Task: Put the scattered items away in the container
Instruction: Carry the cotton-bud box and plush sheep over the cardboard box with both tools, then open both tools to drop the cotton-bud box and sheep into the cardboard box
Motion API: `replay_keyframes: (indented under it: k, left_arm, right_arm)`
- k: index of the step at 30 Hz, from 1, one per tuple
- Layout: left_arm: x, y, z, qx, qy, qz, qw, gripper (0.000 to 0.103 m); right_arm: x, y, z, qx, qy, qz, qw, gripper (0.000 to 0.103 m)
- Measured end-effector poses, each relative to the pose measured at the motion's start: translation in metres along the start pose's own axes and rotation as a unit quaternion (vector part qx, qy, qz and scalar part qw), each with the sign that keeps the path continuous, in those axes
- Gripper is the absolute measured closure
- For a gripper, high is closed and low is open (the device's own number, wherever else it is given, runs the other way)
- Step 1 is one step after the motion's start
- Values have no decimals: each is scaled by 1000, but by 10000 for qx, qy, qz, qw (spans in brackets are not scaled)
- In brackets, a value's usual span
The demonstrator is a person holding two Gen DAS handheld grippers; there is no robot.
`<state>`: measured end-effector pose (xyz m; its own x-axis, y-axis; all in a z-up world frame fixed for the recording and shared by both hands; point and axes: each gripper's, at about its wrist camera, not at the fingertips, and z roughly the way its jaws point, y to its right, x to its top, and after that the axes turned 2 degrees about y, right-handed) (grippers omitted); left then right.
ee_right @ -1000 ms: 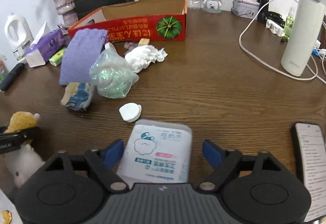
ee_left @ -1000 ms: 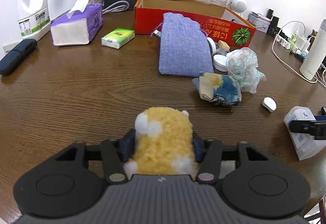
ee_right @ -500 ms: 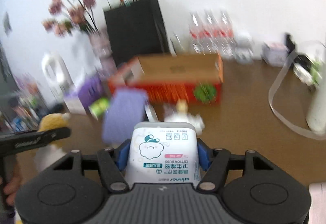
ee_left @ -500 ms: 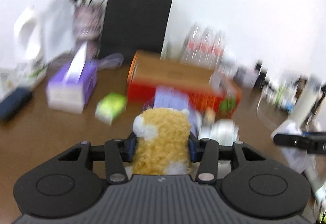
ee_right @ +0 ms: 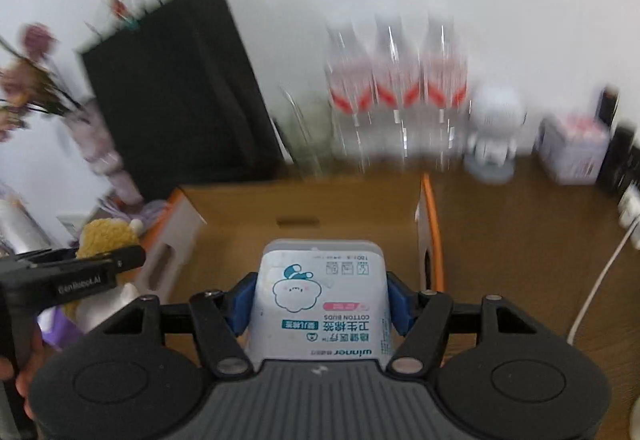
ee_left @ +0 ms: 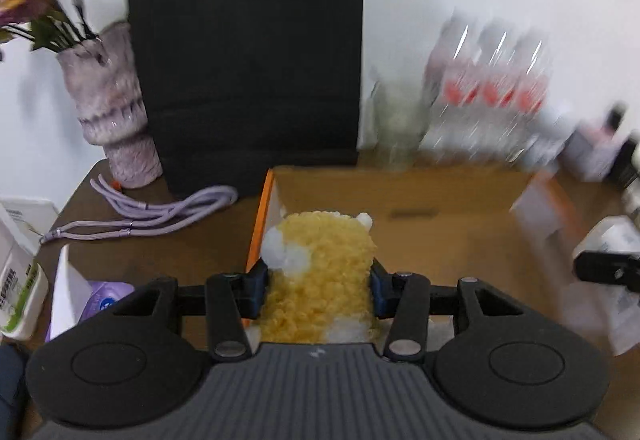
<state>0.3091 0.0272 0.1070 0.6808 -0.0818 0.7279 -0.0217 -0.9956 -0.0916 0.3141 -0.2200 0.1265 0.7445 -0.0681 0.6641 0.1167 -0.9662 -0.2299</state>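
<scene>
yellow and white plush toy (ee_left: 320, 272) sits clamped between the blue pads of the left gripper (ee_left: 318, 286), held above the near left corner of the open cardboard box (ee_left: 460, 199), while the right gripper (ee_right: 320, 300) is closed on a white cotton bud box (ee_right: 320, 296) over the same box's inside. beyond the box on the brown table (ee_right: 520, 224) stand a black paper bag (ee_left: 248, 51), a vase of flowers (ee_left: 112, 107) and three blurred water bottles (ee_right: 396, 79) against the white wall.
</scene>
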Motion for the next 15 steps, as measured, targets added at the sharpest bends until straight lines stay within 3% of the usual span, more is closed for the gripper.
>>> replay_keyframes:
  k: [2, 7, 11, 15]
  left_arm:
    - [-10, 4, 21, 231, -182, 179, 9994, 54]
    - [-23, 1, 44, 343, -516, 106, 9980, 52]
    - [-23, 3, 51, 545, -443, -16, 9975, 53]
    - [-24, 5, 55, 538, -536, -33, 9971, 53]
  right_arm:
    - [-2, 0, 26, -168, -365, -60, 9992, 39]
    - [-16, -6, 68, -569, -891, -295, 9940, 39]
    - [-20, -13, 85, -1029, -904, -599, 9888, 39]
    - [-14, -11, 91, -969, -1010, -257, 9898, 40]
